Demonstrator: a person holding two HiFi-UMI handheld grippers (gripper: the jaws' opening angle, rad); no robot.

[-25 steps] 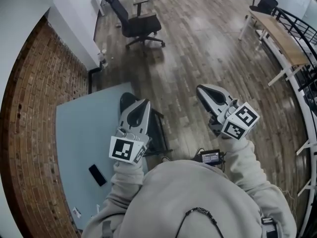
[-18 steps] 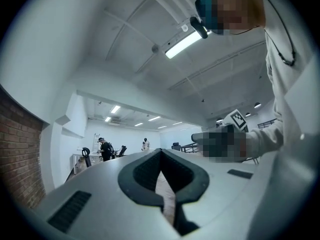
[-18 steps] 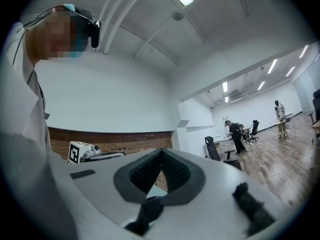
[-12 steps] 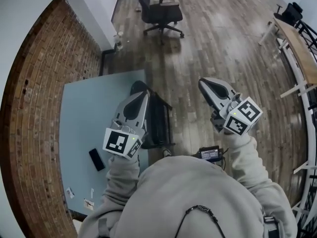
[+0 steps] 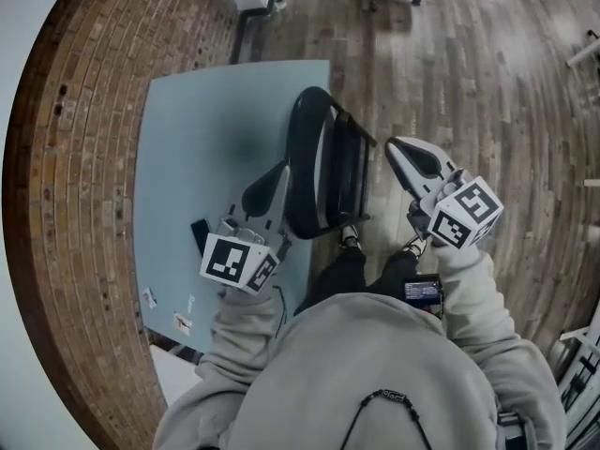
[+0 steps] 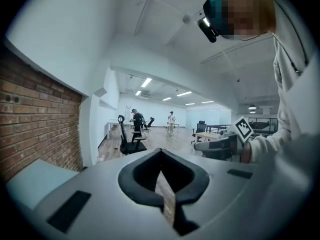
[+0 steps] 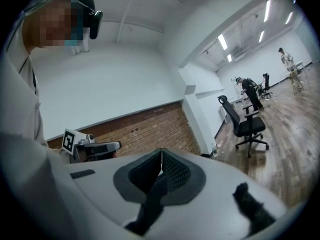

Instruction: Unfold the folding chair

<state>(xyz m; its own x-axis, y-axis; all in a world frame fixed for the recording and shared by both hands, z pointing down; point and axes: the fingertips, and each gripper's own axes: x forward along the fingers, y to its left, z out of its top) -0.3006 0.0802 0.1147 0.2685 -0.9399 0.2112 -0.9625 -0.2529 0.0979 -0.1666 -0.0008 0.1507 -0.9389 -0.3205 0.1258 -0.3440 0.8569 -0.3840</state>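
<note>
Head view, looking steeply down: the folding chair (image 5: 323,172) is black, folded flat and standing on edge near the centre of the frame. It sits at the 3 o'clock border of a pale blue mat (image 5: 197,120), where the mat meets the wooden floor (image 5: 469,82).

The left gripper (image 5: 274,174) lies at the chair's 8 o'clock, with its tip overlapping the curved rim of the chair. Contact cannot be confirmed from this angle. The right gripper (image 5: 398,150) is at the chair's 3 o'clock, close beside the frame, with a narrow strip of floor showing between them.

Left gripper view: the jaws are pressed together with nothing between them, and the gripper points out across the room rather than at the chair. The right gripper appears at 3 o'clock in this view.

Right gripper view: the jaws meet along a thin seam and hold nothing. The left gripper appears at 9 o'clock against the brick wall (image 7: 145,129). An office chair (image 7: 247,124) stands at 3 o'clock on the floor.

Other items, head view: a small dark flat object (image 5: 200,233) lies on the mat, just beside the left gripper at its 9 o'clock. The person's grey sleeves and hood fill the frame at 6 o'clock.
</note>
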